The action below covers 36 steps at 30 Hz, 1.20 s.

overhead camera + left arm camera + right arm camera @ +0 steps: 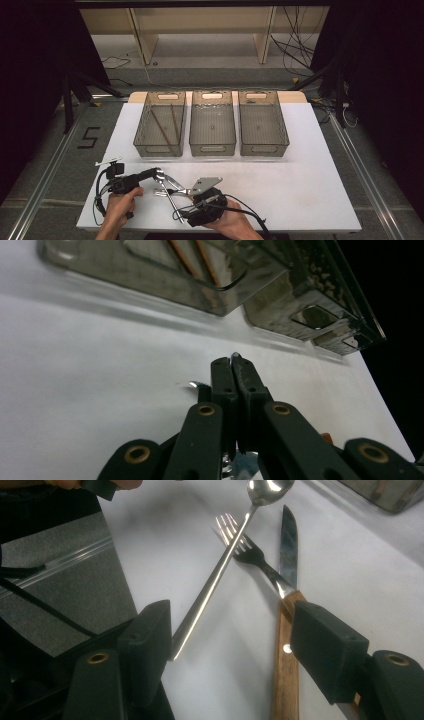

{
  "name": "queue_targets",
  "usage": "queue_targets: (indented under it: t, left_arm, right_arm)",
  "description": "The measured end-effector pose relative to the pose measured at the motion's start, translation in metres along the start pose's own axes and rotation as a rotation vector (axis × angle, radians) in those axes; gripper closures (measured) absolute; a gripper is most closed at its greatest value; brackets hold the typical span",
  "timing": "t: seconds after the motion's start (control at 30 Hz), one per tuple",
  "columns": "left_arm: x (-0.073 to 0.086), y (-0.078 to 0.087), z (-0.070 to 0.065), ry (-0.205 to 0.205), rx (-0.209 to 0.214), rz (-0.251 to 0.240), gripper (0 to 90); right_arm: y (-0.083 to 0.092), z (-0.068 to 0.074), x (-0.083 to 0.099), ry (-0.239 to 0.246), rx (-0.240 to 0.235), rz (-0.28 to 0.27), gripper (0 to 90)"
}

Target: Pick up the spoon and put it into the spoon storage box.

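My left gripper [156, 174] has its fingers pressed together; along its own jaws I see them meeting at the tips, and from above they sit at the bowl end of the spoon [220, 570], though I cannot tell whether they actually pinch it. The spoon's handle slants away from those fingers toward my right gripper [232, 645], whose fingers are spread wide and grip nothing. The handle's tip lies just beside my right gripper's left finger, and a wooden-handled knife [286, 630] lies just inside the other finger. A fork [245, 547] lies beyond both right fingers, its tines crossed under the spoon and its handle running under the knife.

Well ahead of my fingers, three smoky clear plastic bins stand in a row on the white table [300, 185]. The left bin [160, 122] holds two brown chopsticks [162, 125], lying lengthwise. The middle bin [212, 122] and the right bin [262, 122] show bare bottoms.

On the floor left of the table, tape forms a "5" [89, 137].
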State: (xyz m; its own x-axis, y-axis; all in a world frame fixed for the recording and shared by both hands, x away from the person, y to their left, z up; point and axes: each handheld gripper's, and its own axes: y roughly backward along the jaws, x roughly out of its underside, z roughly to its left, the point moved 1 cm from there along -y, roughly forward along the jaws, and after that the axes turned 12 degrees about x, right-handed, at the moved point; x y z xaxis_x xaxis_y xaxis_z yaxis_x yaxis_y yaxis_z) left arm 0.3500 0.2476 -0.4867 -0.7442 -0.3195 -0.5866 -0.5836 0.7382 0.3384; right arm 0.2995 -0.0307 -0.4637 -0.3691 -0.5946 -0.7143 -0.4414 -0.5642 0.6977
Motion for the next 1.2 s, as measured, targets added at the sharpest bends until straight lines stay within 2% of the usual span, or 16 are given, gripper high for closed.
queue_targets:
  t: [0.2, 0.4, 0.47, 0.6, 1.2]
  left_arm:
    - [-0.002, -0.004, -0.02, -0.04, 0.035, -0.01, 88.7]
    - [-0.001, -0.01, -0.032, -0.05, 0.079, -0.014, 88.7]
    - [-0.001, -0.011, -0.036, -0.065, 0.078, -0.016, 88.7]
    - [0.0, -0.013, -0.043, -0.072, 0.098, -0.019, 88.7]
    - [0.008, -0.019, -0.058, -0.1, 0.138, -0.027, 88.6]
  right_arm:
    - [0.002, 0.0, -0.005, -0.016, 0.0, -0.019, 34.3]
    - [0.001, -0.001, -0.008, -0.048, 0.012, -0.021, 37.4]
    - [0.0, 0.0, -0.009, -0.062, 0.016, -0.016, 38.9]
    - [-0.002, 0.001, -0.011, -0.063, 0.024, -0.014, 44.2]
    - [-0.008, -0.004, -0.014, -0.098, 0.027, 0.018, 70.4]
